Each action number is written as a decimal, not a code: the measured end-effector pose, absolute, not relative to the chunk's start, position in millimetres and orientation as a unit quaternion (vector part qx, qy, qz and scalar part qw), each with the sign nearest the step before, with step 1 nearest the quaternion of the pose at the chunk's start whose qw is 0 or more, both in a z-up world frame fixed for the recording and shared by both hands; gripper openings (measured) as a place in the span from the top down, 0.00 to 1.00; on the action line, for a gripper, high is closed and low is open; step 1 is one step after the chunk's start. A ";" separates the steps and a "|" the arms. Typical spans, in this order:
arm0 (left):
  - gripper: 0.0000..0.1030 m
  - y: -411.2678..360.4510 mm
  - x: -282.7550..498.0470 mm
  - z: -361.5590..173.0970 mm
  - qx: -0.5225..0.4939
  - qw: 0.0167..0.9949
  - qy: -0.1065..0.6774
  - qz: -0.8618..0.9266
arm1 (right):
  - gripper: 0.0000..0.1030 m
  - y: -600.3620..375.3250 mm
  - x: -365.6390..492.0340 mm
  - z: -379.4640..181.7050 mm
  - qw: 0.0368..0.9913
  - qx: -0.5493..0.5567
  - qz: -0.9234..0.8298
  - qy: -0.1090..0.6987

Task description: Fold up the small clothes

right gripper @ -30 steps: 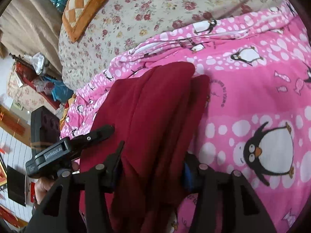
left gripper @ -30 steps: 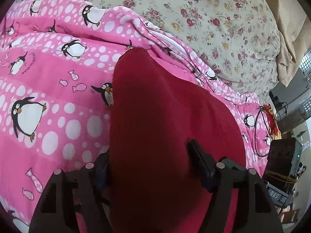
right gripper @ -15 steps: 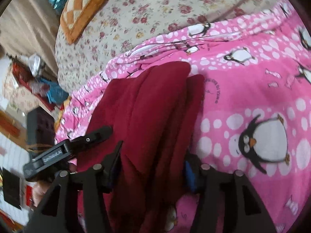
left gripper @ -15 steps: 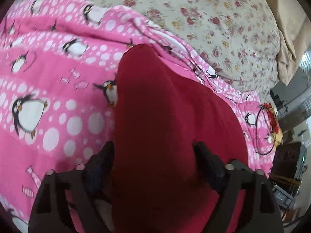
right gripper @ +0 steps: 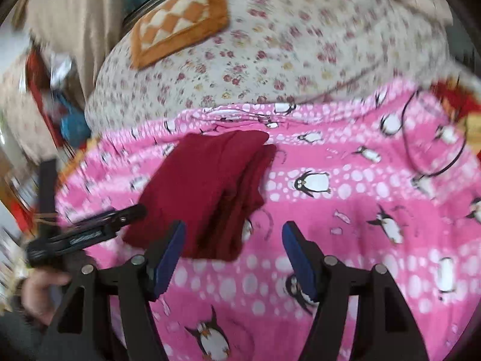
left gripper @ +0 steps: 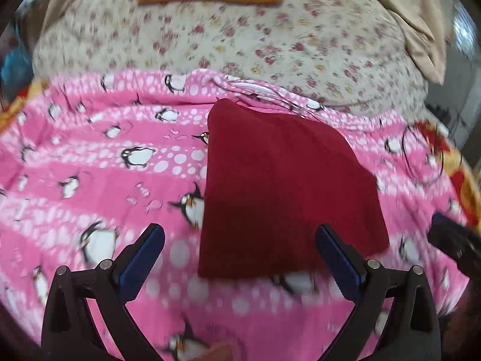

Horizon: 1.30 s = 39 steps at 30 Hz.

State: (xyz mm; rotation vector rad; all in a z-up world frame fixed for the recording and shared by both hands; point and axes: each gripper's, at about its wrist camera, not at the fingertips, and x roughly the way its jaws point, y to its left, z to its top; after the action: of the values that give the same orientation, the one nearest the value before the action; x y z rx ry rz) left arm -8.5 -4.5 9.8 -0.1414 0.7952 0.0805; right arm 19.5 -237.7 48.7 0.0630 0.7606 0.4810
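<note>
Released since the earlier frames, the dark red folded garment (left gripper: 285, 192) is no longer enclosed by either pair of tongs, and both cameras are now seen farther back from it. It is laid flat on the pink penguin blanket (left gripper: 90, 162), in the centre of the left wrist view and left of centre in the right wrist view (right gripper: 207, 186), where its stacked layers are visible along the right edge.

The left gripper (left gripper: 240, 252) is held wide and its jaws are opening; the near edge of the garment is seen between the blue pads (left gripper: 141, 258), but it is not pressed by them. The right gripper (right gripper: 233, 258) is also opening, and only the blanket is seen between its fingers; the garment corner is just above the left pad. In the lower left of the right wrist view, a hand (right gripper: 42, 294) is seen with the other gripper.

Beyond the blanket, a floral sheet (left gripper: 270, 39) is spread in the upper part, with an orange checked cushion (right gripper: 177, 21) on it. A thin black cable (left gripper: 421, 156) is looped on the blanket at the right.
</note>
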 end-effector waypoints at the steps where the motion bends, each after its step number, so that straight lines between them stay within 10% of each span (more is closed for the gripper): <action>1: 0.13 -8.2 -14.5 8.2 -0.062 0.919 0.388 0.041 | 0.30 -232.8 13.3 48.5 0.906 0.012 0.221 0.361; 39: 0.13 -26.6 -20.4 -5.6 -0.038 0.915 0.398 0.045 | 0.30 -213.4 4.8 47.1 0.920 -0.032 0.192 0.341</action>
State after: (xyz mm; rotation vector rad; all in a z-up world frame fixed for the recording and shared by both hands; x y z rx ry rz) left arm -20.4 -26.6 -5.6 -0.0774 0.8194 0.0928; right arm 4.8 -213.4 47.1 -0.0664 0.7005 0.3945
